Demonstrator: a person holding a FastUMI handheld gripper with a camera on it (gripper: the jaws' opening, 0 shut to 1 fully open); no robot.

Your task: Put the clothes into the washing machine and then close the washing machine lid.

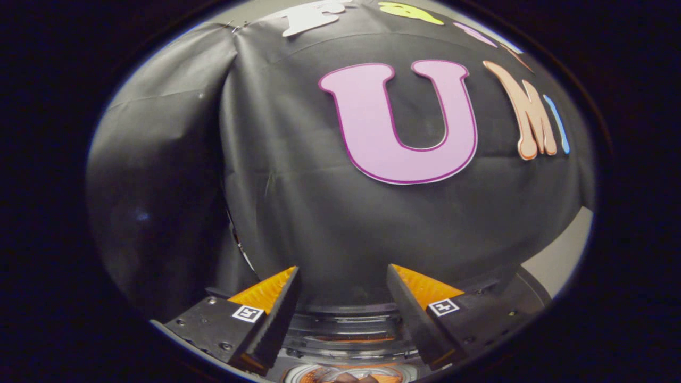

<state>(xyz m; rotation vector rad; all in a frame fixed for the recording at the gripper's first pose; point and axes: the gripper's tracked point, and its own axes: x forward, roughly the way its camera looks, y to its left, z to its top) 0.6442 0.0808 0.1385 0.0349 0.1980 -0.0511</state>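
**Fingers spread above the washer's opening**

Fingers (266,298) of my gripper (343,284) stand apart, holding nothing. Between and below them sits the washing machine (346,332), lid apparently open, something orange inside. I should dip down before reaching for the lid.

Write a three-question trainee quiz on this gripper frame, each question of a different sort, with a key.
1. True or false: the gripper has its two fingers apart with nothing held between them.
2. Multiple choice: what lies straight beyond the fingertips?
A. a pile of folded towels
B. the booth's black cloth wall
C. an open window
3. Fill in the word: the inner pads of the fingers are coloured ______.

Key
1. True; the jaws stand open and empty.
2. B. The cloth hangs just ahead. Below it, between the fingers, shows a round, dark-rimmed part, probably the washing machine, though that is hard to tell.
3. orange.
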